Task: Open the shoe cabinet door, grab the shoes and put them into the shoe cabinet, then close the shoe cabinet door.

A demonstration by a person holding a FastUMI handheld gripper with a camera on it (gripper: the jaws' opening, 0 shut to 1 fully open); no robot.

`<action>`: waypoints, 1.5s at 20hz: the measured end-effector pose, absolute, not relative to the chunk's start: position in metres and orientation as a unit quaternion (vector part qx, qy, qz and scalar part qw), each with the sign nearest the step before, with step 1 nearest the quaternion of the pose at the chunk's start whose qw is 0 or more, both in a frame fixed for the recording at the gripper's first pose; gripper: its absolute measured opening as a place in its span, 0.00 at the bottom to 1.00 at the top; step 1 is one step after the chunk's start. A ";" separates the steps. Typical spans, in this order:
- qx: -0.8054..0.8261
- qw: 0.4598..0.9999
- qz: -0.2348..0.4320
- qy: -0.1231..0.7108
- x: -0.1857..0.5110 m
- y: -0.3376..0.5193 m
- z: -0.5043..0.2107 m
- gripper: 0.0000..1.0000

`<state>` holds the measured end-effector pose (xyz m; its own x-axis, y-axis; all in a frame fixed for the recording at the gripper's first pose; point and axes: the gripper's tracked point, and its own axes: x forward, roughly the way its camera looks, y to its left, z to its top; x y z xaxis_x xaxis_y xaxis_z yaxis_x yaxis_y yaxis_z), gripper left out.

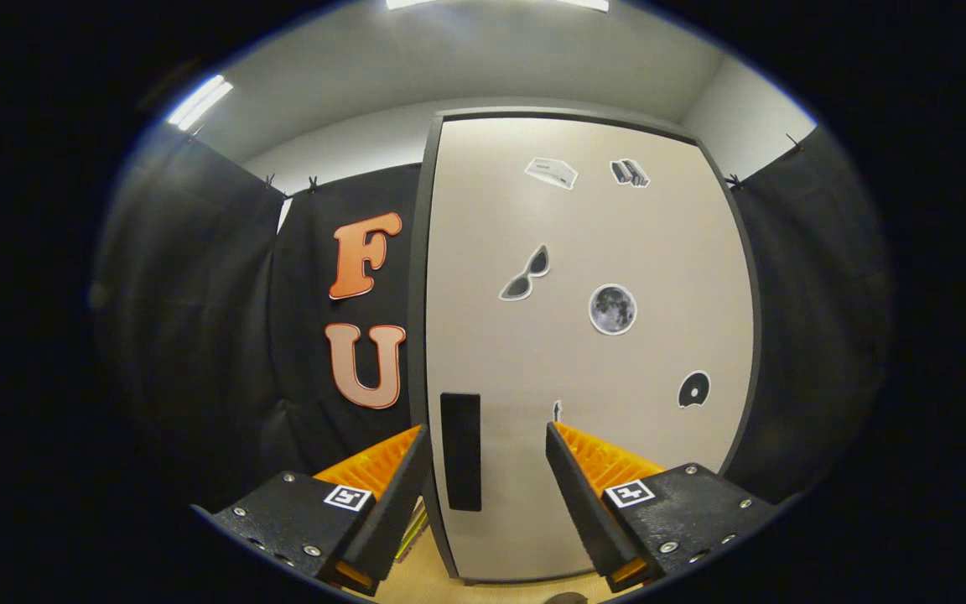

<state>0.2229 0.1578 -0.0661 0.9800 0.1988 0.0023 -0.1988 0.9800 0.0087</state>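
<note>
Where the black cloth wall (198, 335) hangs in folds on the left, it runs up to the shoe cabinet (421, 252), whose dark frame edge stands just beside the cloth. Two small clips (290, 182) pinch the top hem of the cloth against a pale wall behind it, and a ceiling light (198, 102) glows above that corner.

Next comes the shoe cabinet door (584, 352) — a tall, pale beige panel in a dark frame, shut or very nearly so, standing upright just beyond the fingers. Low on its left side sits a dark rectangular handle (460, 451), upright and slim. The gripper (486, 438) is spread wide with nothing between its fingers but air; the handle shows in the gap, nearer the left finger (391, 495) than the right finger (592, 495). Neither finger touches the handle, as far as the view tells, and the tips reach about level with the handle's upper part.

Across the door panel several stickers are stuck: a sunglasses sticker (527, 275) near the middle, a moon sticker (613, 309) to its right, a box-shaped sticker (551, 173) and a dark blocky sticker (630, 173) near the top, and a disc sticker (693, 390) lower right.

Below the door a strip of light wooden floor (416, 583) shows — and further right more black cloth (810, 319) drapes beside the cabinet's right frame.
</note>
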 end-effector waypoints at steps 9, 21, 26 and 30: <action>-0.009 0.994 0.111 0.015 0.266 0.189 -0.094 0.72; -0.014 0.995 0.093 0.030 0.280 0.192 -0.109 0.36; -0.006 0.994 0.101 0.046 0.277 0.191 -0.109 0.30; -0.003 0.994 0.099 0.047 0.263 0.187 -0.106 0.30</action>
